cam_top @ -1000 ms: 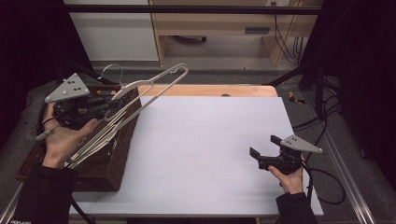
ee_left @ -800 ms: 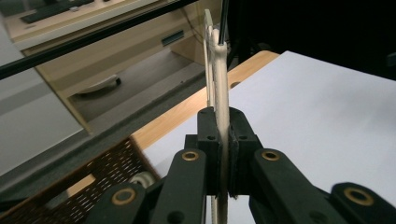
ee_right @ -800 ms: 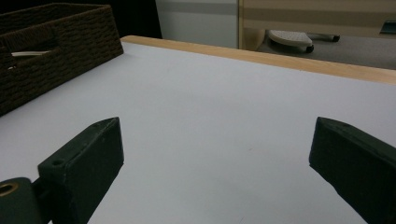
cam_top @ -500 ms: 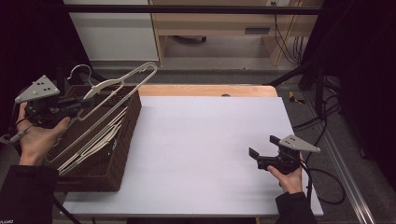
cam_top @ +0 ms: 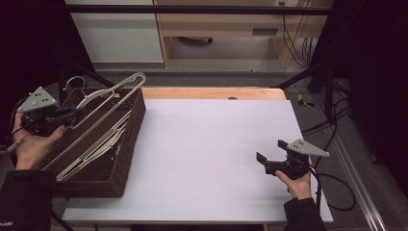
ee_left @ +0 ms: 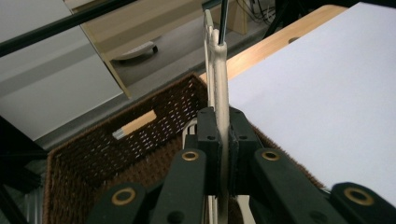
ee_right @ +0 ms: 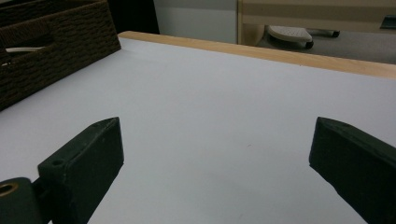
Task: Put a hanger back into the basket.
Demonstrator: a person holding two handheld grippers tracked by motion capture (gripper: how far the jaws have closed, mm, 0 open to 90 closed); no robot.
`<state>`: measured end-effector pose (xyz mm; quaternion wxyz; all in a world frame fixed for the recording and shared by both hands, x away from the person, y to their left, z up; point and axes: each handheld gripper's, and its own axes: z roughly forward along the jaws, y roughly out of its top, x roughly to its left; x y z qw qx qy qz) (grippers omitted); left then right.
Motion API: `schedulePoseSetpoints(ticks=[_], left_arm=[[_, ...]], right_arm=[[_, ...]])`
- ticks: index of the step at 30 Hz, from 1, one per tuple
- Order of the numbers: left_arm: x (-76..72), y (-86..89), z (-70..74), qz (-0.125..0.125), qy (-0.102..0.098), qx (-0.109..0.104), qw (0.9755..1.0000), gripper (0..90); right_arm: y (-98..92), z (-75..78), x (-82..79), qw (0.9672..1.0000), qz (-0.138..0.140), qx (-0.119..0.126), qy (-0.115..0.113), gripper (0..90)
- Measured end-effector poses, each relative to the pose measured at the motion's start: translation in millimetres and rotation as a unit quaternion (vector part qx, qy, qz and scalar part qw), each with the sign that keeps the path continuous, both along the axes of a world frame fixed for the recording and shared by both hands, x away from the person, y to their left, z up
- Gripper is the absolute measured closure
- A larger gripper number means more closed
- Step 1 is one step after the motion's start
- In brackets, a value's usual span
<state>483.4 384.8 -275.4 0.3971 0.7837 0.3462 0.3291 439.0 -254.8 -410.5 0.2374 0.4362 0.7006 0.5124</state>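
A cream clothes hanger (cam_top: 115, 88) slants over the brown wicker basket (cam_top: 130, 144) at the table's left, its far end sticking up past the basket's back rim. My left gripper (cam_top: 72, 114) is shut on it near the hook end. In the left gripper view the pads clamp the hanger (ee_left: 219, 70) edge-on, my left gripper (ee_left: 222, 140) hovering above the basket (ee_left: 93, 154). On the right side of the white table (cam_top: 207, 144) my right gripper (cam_top: 263, 162) stands open. Nothing lies between the jaws of my right gripper (ee_right: 219, 158).
Several more pale hangers (cam_top: 103, 142) lie inside the basket. A wooden strip (cam_top: 211, 93) edges the table's far side, with cabinets and cables beyond. The basket (ee_right: 51, 51) sits far off to the left in the right gripper view.
My left hand has carried the hanger leftward and down, so it now hangs lower over the basket. The right gripper has stayed where it was.
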Motion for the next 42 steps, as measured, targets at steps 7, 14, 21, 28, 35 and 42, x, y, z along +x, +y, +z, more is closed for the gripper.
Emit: schedulePoseSetpoints(ticks=[7, 14, 21, 28, 35, 42], left_arm=[[2.4, 12.7, -19.5, 0.013, 0.019, 0.016, 0.9996, 85.8], [2.9, 22.9, -40.4, 0.025, 0.038, 0.031, 0.9985, 85.8], [6.2, 21.1, -65.4, 0.034, 0.058, 0.056, 0.9961, 85.7], [9.6, 17.2, -85.5, 0.04, 0.076, 0.067, 0.994, 85.6], [8.8, 22.7, -94.1, 0.045, 0.131, 0.053, 0.9889, 82.6], [3.4, 20.5, -93.6, 0.042, 0.156, 0.048, 0.9857, 76.9]], right_arm=[[0.5, -0.5, -0.2, 1.0, -0.002, 0.001, 0.005, 3.6], [0.8, -1.9, 1.0, 1.0, -0.001, -0.001, 0.005, 3.5], [1.3, -2.1, 0.8, 1.0, -0.002, -0.002, 0.007, 3.5], [1.4, -2.2, 0.8, 1.0, -0.001, -0.002, 0.006, 3.5], [2.5, -2.7, 1.1, 1.0, 0.0, -0.002, 0.006, 3.6], [3.0, -2.7, 0.8, 1.0, 0.004, -0.004, 0.005, 3.6]])
